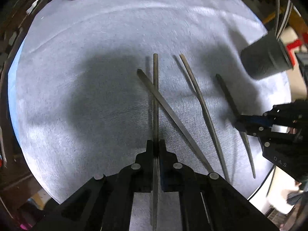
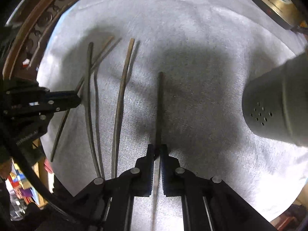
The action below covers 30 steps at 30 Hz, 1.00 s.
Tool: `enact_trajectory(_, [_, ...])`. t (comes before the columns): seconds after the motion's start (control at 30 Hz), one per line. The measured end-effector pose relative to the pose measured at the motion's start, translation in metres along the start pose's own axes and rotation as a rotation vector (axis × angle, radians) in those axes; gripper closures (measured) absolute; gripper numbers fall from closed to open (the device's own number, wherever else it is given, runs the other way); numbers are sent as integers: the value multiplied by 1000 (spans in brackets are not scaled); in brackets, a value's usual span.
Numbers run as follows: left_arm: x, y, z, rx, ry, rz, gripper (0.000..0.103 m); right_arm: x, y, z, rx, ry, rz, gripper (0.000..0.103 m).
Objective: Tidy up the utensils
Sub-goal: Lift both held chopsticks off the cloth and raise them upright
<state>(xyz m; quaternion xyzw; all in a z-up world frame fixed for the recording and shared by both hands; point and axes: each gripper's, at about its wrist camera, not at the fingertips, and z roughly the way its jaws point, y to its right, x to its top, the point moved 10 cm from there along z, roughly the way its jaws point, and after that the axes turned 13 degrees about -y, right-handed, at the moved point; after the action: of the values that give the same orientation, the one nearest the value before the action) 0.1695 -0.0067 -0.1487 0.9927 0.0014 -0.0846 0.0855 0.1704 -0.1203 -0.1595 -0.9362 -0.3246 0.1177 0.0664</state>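
Chopsticks are what I am sorting: four dark sticks over the grey cloth on the desk (image 1: 96, 38), with a perforated grey holder (image 2: 273, 111) lying on its side, mouth away from me, at the right.

My left gripper (image 1: 156, 144) is pinched narrow on one chopstick (image 1: 155, 96), which runs straight ahead between the fingers and back under the camera. My right gripper (image 2: 157, 148) is likewise clamped on its own chopstick (image 2: 159, 105), thick end forward. Two loose ones sit between the grippers: a crossing chopstick (image 1: 169, 111) passing diagonally under the left-held stick, and a curved-looking one (image 1: 202, 105) just right of it, well clear of both grippers.

As I judge it, the step in hand is carrying the two held sticks to the holder. To do it well I would:

- lift the left stick straight up first, since it seems to cross over the diagonal one and a sideways drag could roll it;
- keep both grips firm, because each stick is held nearer its thin end and the long free end may sag or swing;
- mind the holder's pose: its perforated base faces the right wrist camera and I cannot see the opening, so it may need righting before anything goes in.

The holder lies near the right gripper, ahead and to its right, and far across from the left one.
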Motion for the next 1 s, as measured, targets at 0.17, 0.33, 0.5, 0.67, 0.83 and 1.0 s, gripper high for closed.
enact_trajectory(0.17, [-6,-25,-18,-94,15,-81,98,-2,0,-12,54,82,24,96])
enact_trajectory(0.33, [-3,-47,-42,-120,69,-125,98,-2,-1,-30,49,147,39,96])
enact_trajectory(0.5, [6,-61,-72,-54,228,-173,98,-4,-2,-57,39,264,57,96])
enact_trajectory(0.67, [1,-49,-118,-16,435,-163,98,-5,-2,-82,48,387,75,97])
enact_trajectory(0.83, [-19,-36,-155,0,698,-170,98,-17,2,-120,48,596,122,97])
enact_trajectory(1.0, [-19,-27,-148,23,856,-211,98,-43,19,-144,-38,802,204,97])
